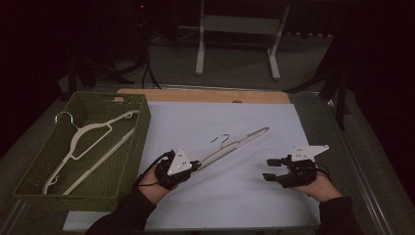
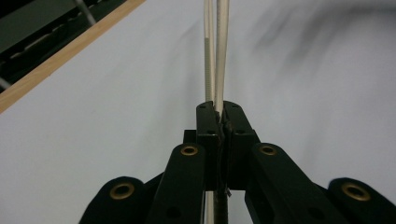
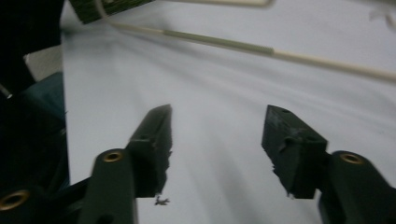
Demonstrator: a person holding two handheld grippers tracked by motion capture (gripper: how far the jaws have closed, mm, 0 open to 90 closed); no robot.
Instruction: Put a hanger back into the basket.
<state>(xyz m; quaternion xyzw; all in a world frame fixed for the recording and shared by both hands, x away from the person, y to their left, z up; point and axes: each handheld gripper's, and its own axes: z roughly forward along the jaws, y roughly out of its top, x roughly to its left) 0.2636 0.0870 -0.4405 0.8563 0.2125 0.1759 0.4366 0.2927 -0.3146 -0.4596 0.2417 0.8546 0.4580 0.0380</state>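
Here the left gripper (image 1: 195,165) pinches one end of the hanger (image 1: 235,142), right gripper (image 1: 270,169) spread empty, so its far end could swing and snag the basket (image 1: 29,188).

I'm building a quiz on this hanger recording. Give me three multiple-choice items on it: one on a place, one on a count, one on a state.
1. Where does the hanger not held by a tool lie?
A. in the green basket
B. on the wooden strip
C. on the floor

2. How many hangers are there?
A. one
B. two
C. four

3. How does the right tool stand?
A. shut on a hanger
B. open, nothing between its jaws
C. shut on the basket's rim

Key:
1 A: the loose hanger rests inside the green basket.
2 B: that one plus the held hanger, clamped by the left tool.
3 B: the right tool has its jaws apart over bare white sheet.
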